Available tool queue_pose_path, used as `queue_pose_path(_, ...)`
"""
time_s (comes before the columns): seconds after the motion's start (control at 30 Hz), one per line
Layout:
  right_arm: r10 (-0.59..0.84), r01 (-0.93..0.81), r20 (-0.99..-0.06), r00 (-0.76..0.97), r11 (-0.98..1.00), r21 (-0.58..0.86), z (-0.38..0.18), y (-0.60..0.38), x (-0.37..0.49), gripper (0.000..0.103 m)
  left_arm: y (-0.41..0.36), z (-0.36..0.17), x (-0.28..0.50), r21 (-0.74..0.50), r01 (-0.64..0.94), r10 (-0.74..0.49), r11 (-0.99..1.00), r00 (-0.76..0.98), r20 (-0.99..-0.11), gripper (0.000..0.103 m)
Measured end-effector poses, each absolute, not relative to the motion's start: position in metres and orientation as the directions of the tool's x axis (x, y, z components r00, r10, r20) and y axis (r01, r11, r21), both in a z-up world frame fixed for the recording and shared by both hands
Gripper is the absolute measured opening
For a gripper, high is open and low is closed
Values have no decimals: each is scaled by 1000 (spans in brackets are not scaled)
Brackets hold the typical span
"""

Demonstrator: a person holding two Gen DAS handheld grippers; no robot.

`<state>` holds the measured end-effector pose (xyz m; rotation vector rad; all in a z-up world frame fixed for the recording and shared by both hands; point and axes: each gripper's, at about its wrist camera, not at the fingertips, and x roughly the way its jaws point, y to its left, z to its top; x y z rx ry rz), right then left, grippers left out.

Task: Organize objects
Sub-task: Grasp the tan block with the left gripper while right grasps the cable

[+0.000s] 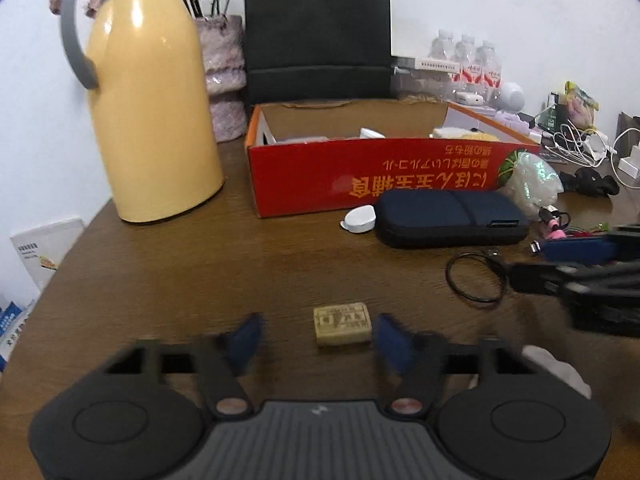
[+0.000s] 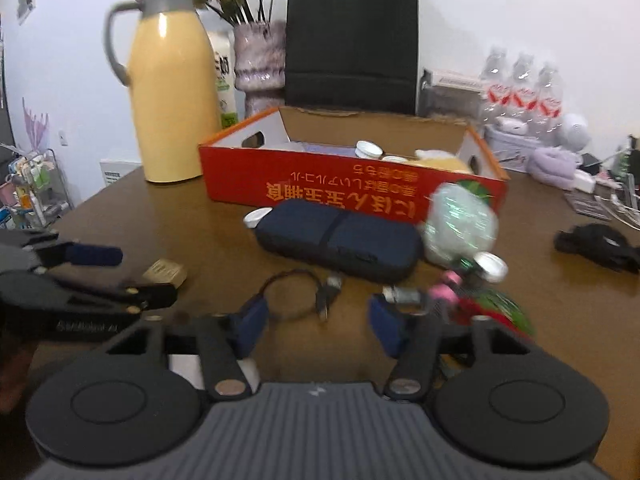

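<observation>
so the red box (image 1: 372,176) sits open-topped in the middle of the brown table (image 1: 168,280), and it already holds a few small things (a white cap, something yellowish), so my guess is it's the bin everything loose goes into. the stuff not yet sorted is lined up right in front of it: a dark blue zip case (image 1: 450,216) lying flat against the box's front wall, a little white lid (image 1: 360,219) just left of it, a crinkly clear bag (image 2: 458,226) at its right end, a coiled black cable (image 2: 294,294) and a small tan block (image 1: 342,325) out on its own. the left gripper (image 1: 316,334) is angled down at that block with its blue pads standing on either side of it, jaws partly open and not pressing on it, nothing held. looks lined up that way so the fingers can just close across the block's short sides. the right gripper (image 2: 318,322) is also partly open and empty, aimed at the cable loop, which lies just past its fingertips. the yellow thermos (image 1: 154,108) and black paper bag (image 1: 318,36) stand at the back out of the way.
</observation>
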<state>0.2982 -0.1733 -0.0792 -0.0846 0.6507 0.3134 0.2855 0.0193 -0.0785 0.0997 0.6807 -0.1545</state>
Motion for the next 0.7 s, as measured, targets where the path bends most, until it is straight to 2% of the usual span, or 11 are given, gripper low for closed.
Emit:
queue_pose_path(0.03, 249, -313, -616, 747, 950, 5, -84, -168, 307, 37, 20, -78, 287, 27, 187, -129, 982, 765, -632, 31)
queue_pose_path(0.07, 225, -304, -633, 741, 953, -17, -91, -163, 315, 32, 20, -77, 287, 23, 191, -133, 981, 763, -633, 26)
queue_pose_path(0.1, 216, -302, -627, 749, 953, -32, -95, -160, 318, 29, 20, -77, 287, 25, 192, -133, 981, 762, -633, 26)
queue_pose_path(0.17, 216, -291, -621, 753, 957, -21, -96, -160, 321, 16, 19, -78, 286, 27, 199, -138, 980, 767, -627, 25)
queue_pose_path(0.37, 237, -308, -611, 756, 951, -13, -97, -158, 319, 15, 16, -77, 285, 20, 224, -164, 974, 767, -620, 21)
queue_pose_path(0.4, 246, -310, -612, 751, 951, 1, -95, -159, 319, 15, 15, -75, 282, 23, 220, -160, 975, 772, -615, 18)
queue_pose_path(0.47, 263, -310, -599, 757, 950, 25, -89, -163, 311, 15, 14, -69, 275, 27, 217, -158, 976, 783, -602, 0)
queue_pose_path(0.6, 293, -321, -550, 782, 946, 47, -69, -173, 284, 15, 15, -54, 248, 10, 229, -182, 973, 799, -574, 0)
queue_pose_path(0.7, 290, -308, -544, 787, 949, 60, -63, -184, 264, 15, 10, -60, 240, 19, 237, -179, 971, 784, -594, 14)
